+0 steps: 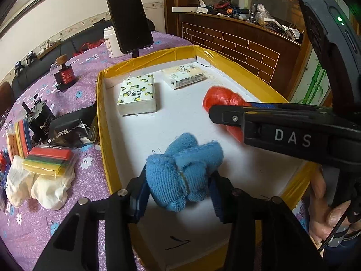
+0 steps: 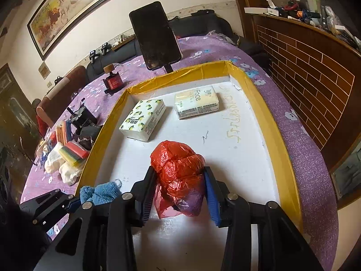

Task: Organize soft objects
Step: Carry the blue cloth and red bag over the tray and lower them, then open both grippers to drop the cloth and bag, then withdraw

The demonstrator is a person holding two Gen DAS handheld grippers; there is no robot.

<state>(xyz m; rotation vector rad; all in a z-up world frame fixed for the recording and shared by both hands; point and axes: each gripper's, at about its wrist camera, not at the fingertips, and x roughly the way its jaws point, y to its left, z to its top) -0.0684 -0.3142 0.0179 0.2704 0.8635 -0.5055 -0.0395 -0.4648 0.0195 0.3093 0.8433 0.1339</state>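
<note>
Straddling the blue cloth (image 1: 180,169) at the near edge of the yellow-rimmed tray (image 1: 101,113) with the left gripper (image 1: 178,194) fingers, and the red plastic bag (image 2: 178,164) to its right with the right gripper (image 2: 180,180) fingers; squeezing or released, impossible to tell. Lying tidily at the far edge, two tissue packs (image 1: 136,97). Probably awaiting sorting on the purple table (image 1: 79,72), left of the tray: coloured packs (image 1: 48,160). Standing behind, a propped phone (image 1: 128,20).

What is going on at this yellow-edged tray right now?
A person holds a gripper in each hand over the white tray. The left gripper brackets a bunched blue cloth; the right gripper brackets a crumpled red plastic bag. Both bundles rest on the tray floor. Two tissue packs, lemon-print and cream, lie at the far end.
</note>
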